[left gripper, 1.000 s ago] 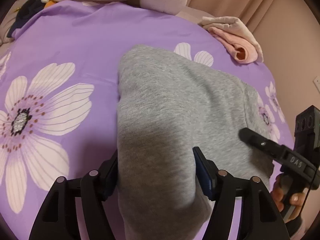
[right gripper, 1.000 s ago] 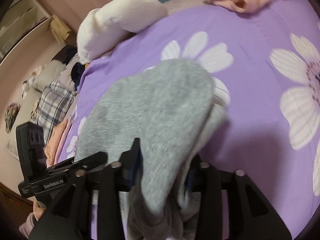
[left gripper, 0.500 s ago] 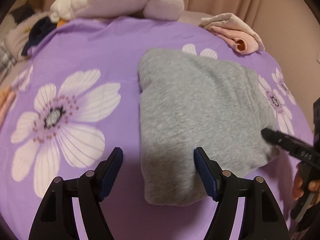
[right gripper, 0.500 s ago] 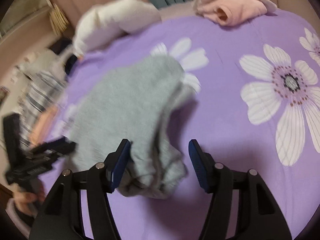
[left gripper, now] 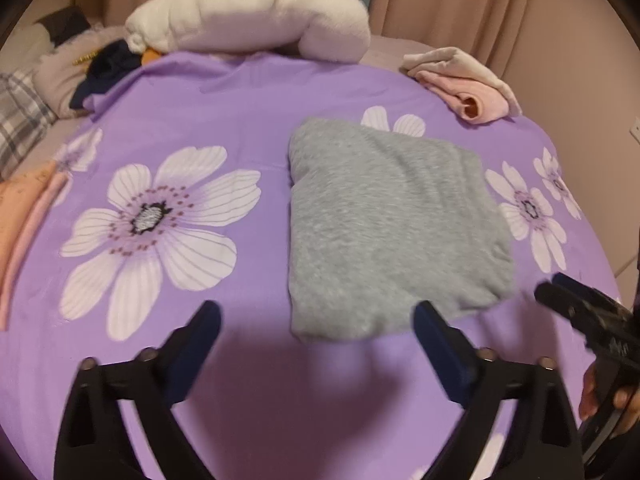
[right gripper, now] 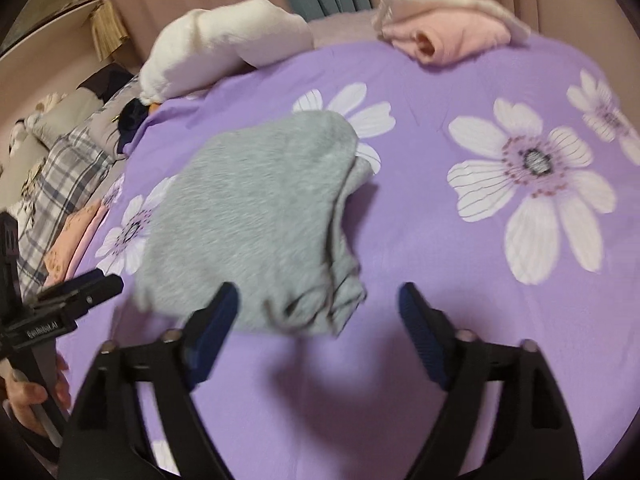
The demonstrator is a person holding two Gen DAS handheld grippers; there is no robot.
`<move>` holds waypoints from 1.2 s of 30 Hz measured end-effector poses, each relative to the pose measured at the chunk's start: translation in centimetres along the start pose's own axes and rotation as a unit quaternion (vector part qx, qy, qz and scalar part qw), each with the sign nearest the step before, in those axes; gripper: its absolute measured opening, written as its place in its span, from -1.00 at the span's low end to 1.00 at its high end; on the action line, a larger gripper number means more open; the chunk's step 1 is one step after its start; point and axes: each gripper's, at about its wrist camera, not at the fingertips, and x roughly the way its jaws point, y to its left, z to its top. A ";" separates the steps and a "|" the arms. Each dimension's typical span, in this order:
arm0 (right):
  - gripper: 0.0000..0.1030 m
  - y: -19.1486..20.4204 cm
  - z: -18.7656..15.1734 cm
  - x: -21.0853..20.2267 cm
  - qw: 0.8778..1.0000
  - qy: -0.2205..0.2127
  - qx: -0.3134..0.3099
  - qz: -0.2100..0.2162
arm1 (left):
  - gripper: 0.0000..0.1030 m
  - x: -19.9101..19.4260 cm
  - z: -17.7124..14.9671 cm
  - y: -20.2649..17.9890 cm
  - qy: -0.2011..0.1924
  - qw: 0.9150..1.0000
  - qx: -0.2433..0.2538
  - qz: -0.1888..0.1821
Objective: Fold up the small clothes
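Purple flower-printed bedsheet (left gripper: 256, 92) carries the folded grey knit garment (left gripper: 392, 228) at twelve o'clock of both grippers. Left gripper (left gripper: 316, 320) and right gripper (right gripper: 318, 300) are opening wide, nothing held. Soft, light, floppy; its layered edge, seemingly loose, is best pinched.

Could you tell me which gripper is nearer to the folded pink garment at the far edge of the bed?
Right. The right gripper, jaws opening and empty, sits on the side of the grey folded garment toward the pink garment; the left gripper, also opening, is on the other side.
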 end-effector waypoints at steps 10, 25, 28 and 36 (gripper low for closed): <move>1.00 4.5 -2.7 -6.5 0.997 -0.033 -0.052 -0.038 | 0.92 -5.7 -2.4 -2.4 0.001 0.999 0.024 0.026; 1.00 6.5 -4.4 -8.7 0.996 -0.039 -0.063 -0.045 | 0.92 -8.2 -4.7 -2.1 -0.006 0.999 0.006 0.052; 1.00 6.6 -4.5 -8.8 0.996 -0.040 -0.061 -0.044 | 0.92 -8.4 -4.7 -2.1 -0.006 0.998 0.006 0.056; 1.00 6.9 -4.3 -9.1 0.996 -0.043 -0.060 -0.041 | 0.92 -8.6 -4.9 -2.5 -0.008 0.997 0.014 0.072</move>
